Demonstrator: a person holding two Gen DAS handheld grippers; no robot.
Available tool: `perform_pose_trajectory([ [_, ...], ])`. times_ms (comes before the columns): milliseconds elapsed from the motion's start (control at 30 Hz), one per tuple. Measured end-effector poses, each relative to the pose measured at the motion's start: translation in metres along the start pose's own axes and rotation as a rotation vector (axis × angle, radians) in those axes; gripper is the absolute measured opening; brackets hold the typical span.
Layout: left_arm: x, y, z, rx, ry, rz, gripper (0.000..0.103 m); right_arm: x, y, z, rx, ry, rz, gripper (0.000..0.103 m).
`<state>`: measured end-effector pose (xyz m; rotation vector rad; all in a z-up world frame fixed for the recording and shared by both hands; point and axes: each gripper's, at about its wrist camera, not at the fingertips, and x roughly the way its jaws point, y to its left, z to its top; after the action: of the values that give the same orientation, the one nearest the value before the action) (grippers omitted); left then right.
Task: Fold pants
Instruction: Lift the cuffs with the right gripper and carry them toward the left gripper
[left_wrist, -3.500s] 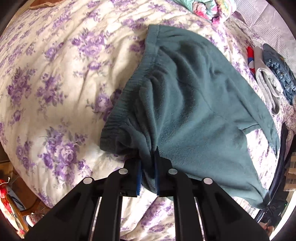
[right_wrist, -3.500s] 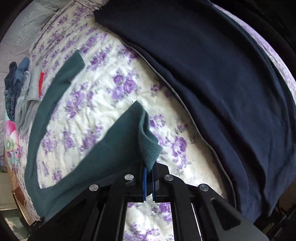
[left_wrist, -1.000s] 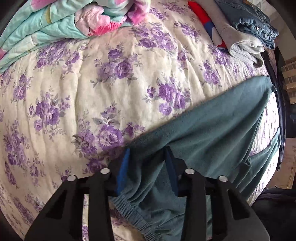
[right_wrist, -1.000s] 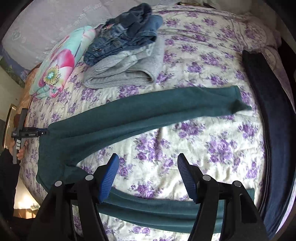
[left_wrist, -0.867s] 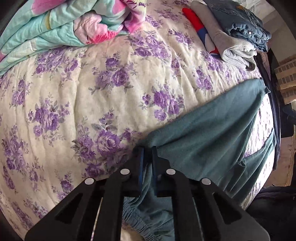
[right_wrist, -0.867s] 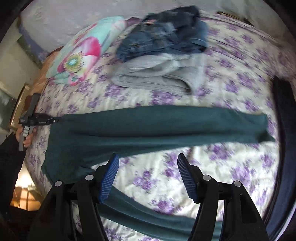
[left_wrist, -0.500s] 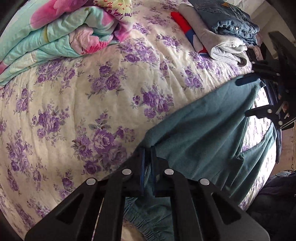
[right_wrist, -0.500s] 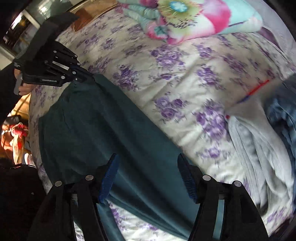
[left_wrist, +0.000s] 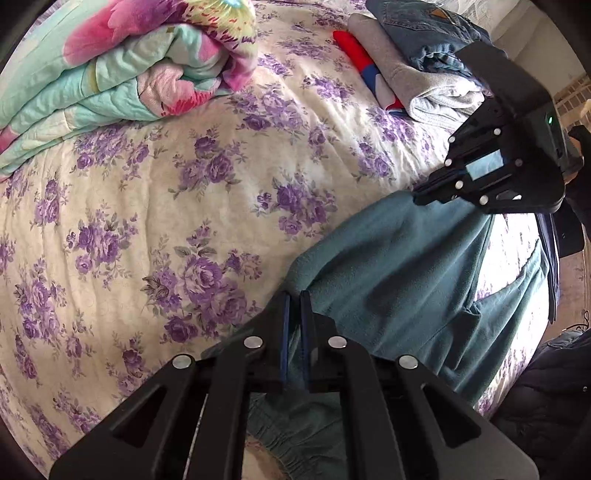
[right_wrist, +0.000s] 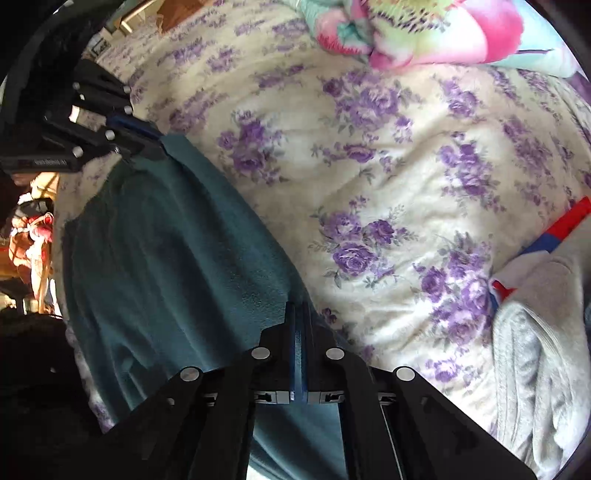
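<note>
My left gripper (left_wrist: 293, 299) and right gripper (right_wrist: 299, 308) each pinch the teal fleece pants (left_wrist: 399, 273), whose taut edge runs toward two o'clock from my left.

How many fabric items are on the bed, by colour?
Teal fleece pants: 1
Pastel floral quilt, folded: 1
Blue denim jeans, folded: 1
Grey garment, folded: 1
Red-and-blue cloth: 1
Total: 5, all lying on the purple-flowered bedspread.

A bedroom – floral bedspread (left_wrist: 184, 192), folded quilt (left_wrist: 122, 74)
</note>
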<state>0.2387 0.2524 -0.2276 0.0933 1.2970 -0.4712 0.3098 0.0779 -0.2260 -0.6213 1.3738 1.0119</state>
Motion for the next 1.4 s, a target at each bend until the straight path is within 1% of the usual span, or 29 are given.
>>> perform_pose_trajectory([
  [200, -0.025, -0.017, -0.01, 0.03, -0.035, 0.006, 0.004, -0.047, 0.016, -0.016, 0.01, -0.079, 0.002, 0.003],
  [333, -0.038, -0.03, -0.026, 0.033, -0.043, 0.016, 0.004, -0.067, 0.03, -0.045, 0.018, -0.115, 0.008, 0.003],
  [467, -0.049, -0.049, -0.047, 0.042, -0.05, 0.026, 0.004, -0.079, 0.059, -0.075, 0.007, -0.135, 0.0, 0.003],
  [533, -0.055, -0.059, -0.061, 0.049, -0.06, 0.03, 0.004, -0.082, 0.084, -0.094, 0.009, -0.143, 0.005, 0.003],
  [633, -0.066, -0.071, -0.091, 0.035, -0.078, 0.021, 0.004, -0.075, 0.122, -0.12, 0.036, -0.15, 0.004, 0.003],
  [733, -0.07, -0.079, -0.123, 0.001, -0.09, 0.012, 0.004, -0.059, 0.155, -0.143, 0.107, -0.161, 0.002, 0.003],
  [833, -0.064, -0.083, -0.153, -0.042, -0.084, 0.004, 0.004, -0.036, 0.18, -0.159, 0.182, -0.163, 0.0, 0.003],
  [900, -0.054, -0.078, -0.17, -0.082, -0.067, -0.009, 0.004, -0.019, 0.19, -0.165, 0.218, -0.152, 0.002, 0.003],
  [967, -0.039, -0.073, -0.183, -0.111, -0.044, -0.005, 0.004, -0.006, 0.197, -0.17, 0.232, -0.154, -0.017, 0.002],
  [1033, -0.024, -0.069, -0.19, -0.124, -0.022, 0.002, 0.003, 0.006, 0.199, -0.169, 0.25, -0.145, -0.028, 0.003],
  [1133, -0.012, -0.063, -0.195, -0.148, -0.013, -0.012, 0.004, 0.023, 0.199, -0.168, 0.26, -0.122, -0.05, 0.003],
  [1233, -0.019, -0.067, -0.198, -0.154, -0.025, -0.017, 0.009, 0.031, 0.201, -0.167, 0.274, -0.111, -0.055, 0.005],
  [1300, -0.036, -0.078, -0.203, -0.121, -0.046, 0.006, 0.016, 0.028, 0.203, -0.166, 0.271, -0.112, -0.055, 0.006],
  [1333, -0.043, -0.081, -0.206, -0.11, -0.052, 0.01, 0.023, 0.029, 0.203, -0.166, 0.266, -0.108, -0.052, 0.007],
  [1367, -0.053, -0.086, -0.209, -0.101, -0.064, 0.016, 0.027, 0.027, 0.204, -0.165, 0.259, -0.108, -0.05, 0.008],
  [1400, -0.061, -0.087, -0.21, -0.102, -0.076, 0.015, 0.027, 0.025, 0.205, -0.165, 0.252, -0.105, -0.047, 0.009],
])
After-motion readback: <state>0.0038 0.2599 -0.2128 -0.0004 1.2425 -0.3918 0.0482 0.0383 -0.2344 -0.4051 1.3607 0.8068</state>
